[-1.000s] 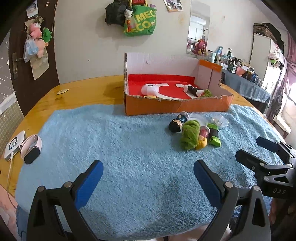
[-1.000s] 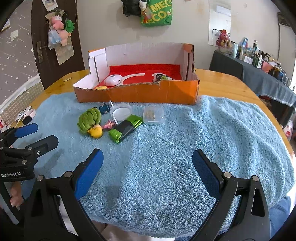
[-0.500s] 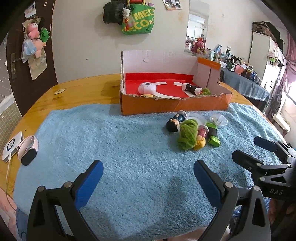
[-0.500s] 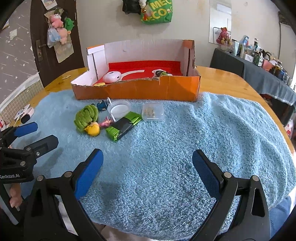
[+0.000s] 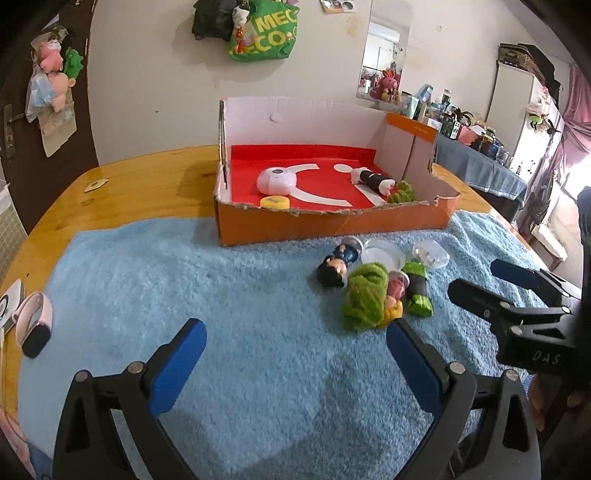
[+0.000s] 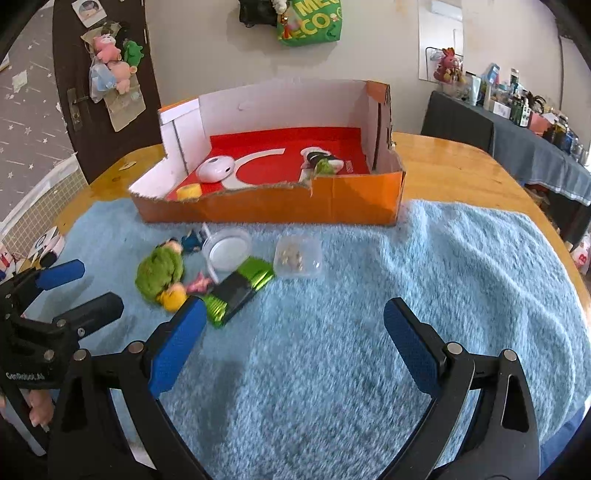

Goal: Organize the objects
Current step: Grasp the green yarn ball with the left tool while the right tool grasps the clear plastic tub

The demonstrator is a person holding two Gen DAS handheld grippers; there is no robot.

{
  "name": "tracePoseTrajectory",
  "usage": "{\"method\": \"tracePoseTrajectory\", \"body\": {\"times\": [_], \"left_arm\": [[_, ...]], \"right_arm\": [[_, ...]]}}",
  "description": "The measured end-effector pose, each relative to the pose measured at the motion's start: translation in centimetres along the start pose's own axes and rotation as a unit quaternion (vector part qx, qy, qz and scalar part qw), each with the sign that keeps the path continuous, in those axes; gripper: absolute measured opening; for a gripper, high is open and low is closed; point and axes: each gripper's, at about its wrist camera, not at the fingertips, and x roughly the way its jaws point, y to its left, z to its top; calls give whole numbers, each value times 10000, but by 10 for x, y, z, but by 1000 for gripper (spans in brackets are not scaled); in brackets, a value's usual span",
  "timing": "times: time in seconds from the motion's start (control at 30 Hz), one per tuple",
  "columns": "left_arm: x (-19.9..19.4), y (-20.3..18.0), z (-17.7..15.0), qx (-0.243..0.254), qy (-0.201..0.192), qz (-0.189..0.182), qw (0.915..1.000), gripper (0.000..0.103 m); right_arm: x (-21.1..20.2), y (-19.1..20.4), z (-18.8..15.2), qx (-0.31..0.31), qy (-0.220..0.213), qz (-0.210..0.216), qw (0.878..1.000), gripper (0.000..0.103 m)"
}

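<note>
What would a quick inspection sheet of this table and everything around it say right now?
Surface: blue towel over a wooden table.
Job's things: orange cardboard box holding a white round gadget; green plush, green-black packet, clear square container, round lid, small figurine loose on the towel.
Clutter: a watch at the table edge.
Grippers: left gripper and right gripper both open, empty.
Cables: nothing seen.
Surroundings: green bag on the wall.
</note>
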Motion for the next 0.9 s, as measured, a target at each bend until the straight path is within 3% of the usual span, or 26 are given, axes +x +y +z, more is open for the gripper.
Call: {"method": "tracePoseTrajectory", "body": {"times": [0.43, 0.7, 0.9], "left_arm": [[32, -10, 18, 310, 478, -385, 9976, 84], [39, -10, 26, 336, 516, -554, 9966, 80], [43, -11, 28, 369, 548, -612, 9959, 73]], "right_arm": [[26, -10, 28, 28, 283, -10, 9996, 98], [42, -11, 36, -62, 492, -133, 9987, 98], [51, -14, 36, -92, 691, -137, 9975, 89]]}}
